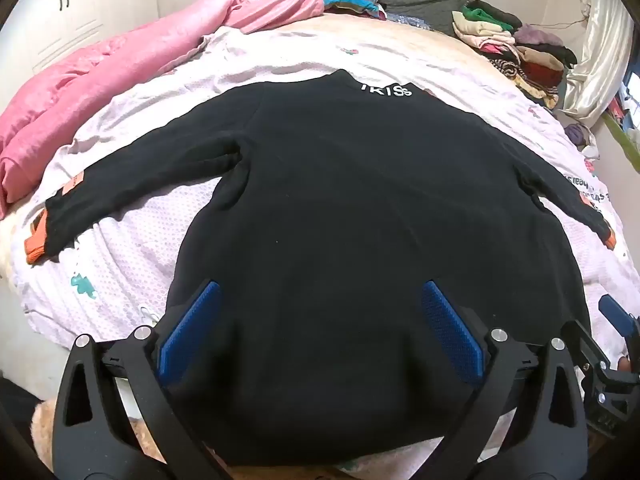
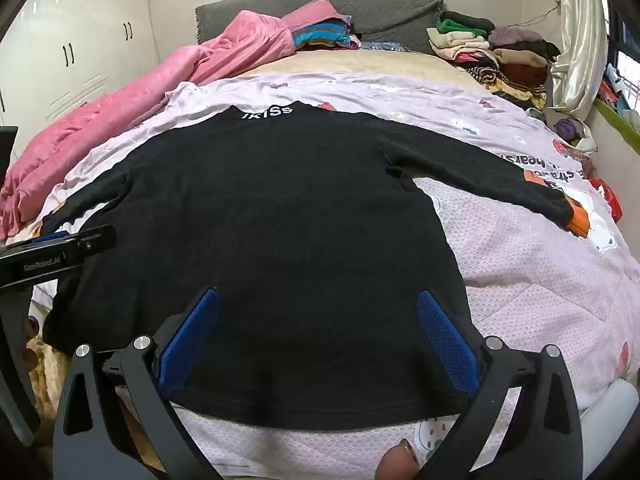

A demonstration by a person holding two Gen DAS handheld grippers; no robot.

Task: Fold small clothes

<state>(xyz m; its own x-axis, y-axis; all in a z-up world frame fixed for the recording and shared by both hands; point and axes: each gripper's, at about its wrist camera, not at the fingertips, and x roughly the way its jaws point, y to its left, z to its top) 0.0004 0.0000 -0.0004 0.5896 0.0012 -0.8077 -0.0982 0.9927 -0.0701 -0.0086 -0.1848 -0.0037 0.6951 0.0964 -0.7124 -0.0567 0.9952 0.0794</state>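
A black long-sleeved sweater (image 1: 352,200) lies flat on the bed, back up, collar with white letters (image 1: 386,90) at the far side, both sleeves spread out, orange cuffs (image 1: 36,246) at the ends. It also shows in the right wrist view (image 2: 272,216). My left gripper (image 1: 320,296) is open and empty above the hem, left of middle. My right gripper (image 2: 318,304) is open and empty above the hem, right of middle. The left gripper's body shows at the left edge of the right wrist view (image 2: 44,256).
A pale lilac printed quilt (image 2: 520,264) covers the bed. A pink blanket (image 1: 120,72) is bunched along the left side. Stacks of folded clothes (image 2: 496,56) sit at the far right by a grey headboard (image 2: 360,12). White wardrobes (image 2: 72,40) stand at left.
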